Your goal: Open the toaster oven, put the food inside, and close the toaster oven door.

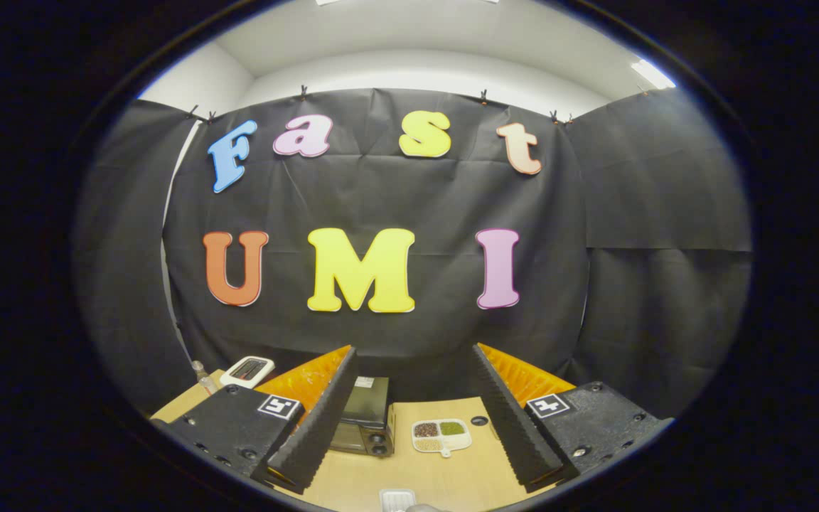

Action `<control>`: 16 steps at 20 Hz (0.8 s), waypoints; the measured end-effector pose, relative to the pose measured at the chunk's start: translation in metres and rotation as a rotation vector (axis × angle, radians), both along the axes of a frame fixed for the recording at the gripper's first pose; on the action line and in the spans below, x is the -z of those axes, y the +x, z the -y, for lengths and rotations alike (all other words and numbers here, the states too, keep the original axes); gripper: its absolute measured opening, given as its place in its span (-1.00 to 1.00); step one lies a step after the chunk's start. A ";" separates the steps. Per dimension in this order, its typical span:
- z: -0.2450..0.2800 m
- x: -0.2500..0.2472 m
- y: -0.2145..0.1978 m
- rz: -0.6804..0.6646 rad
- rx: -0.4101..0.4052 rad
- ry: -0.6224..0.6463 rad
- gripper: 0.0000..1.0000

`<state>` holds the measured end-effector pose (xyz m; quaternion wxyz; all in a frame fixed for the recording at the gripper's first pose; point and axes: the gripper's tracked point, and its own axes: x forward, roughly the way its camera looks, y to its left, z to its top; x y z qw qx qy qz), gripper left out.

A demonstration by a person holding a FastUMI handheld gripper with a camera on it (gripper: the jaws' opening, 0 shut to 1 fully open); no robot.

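Observation:
A dark toaster oven (367,423) stands on the wooden table (452,476), partly hidden behind my left finger; its door looks closed. To its right lies a white divided plate (442,434) with portions of food, between my fingers and well ahead of them. My gripper (413,412) is held high above the table, open, with nothing between its fingers.
A white toaster (247,370) sits at the table's far left corner, with a small clear bottle (203,377) beside it. A clear container's edge (397,499) shows at the table's near side. A small dark hole (479,420) marks the tabletop right of the plate.

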<state>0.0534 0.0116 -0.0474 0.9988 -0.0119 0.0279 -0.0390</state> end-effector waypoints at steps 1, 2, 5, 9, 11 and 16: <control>-0.009 0.007 0.010 -0.004 -0.008 -0.001 1.00; -0.019 0.017 0.019 -0.014 -0.016 -0.003 1.00; -0.054 0.054 0.051 -0.048 -0.037 -0.014 1.00; -0.115 0.110 0.091 -0.092 -0.086 -0.020 1.00; -0.138 0.137 0.110 -0.112 -0.094 -0.014 1.00; -0.180 0.211 0.153 -0.216 -0.088 0.017 1.00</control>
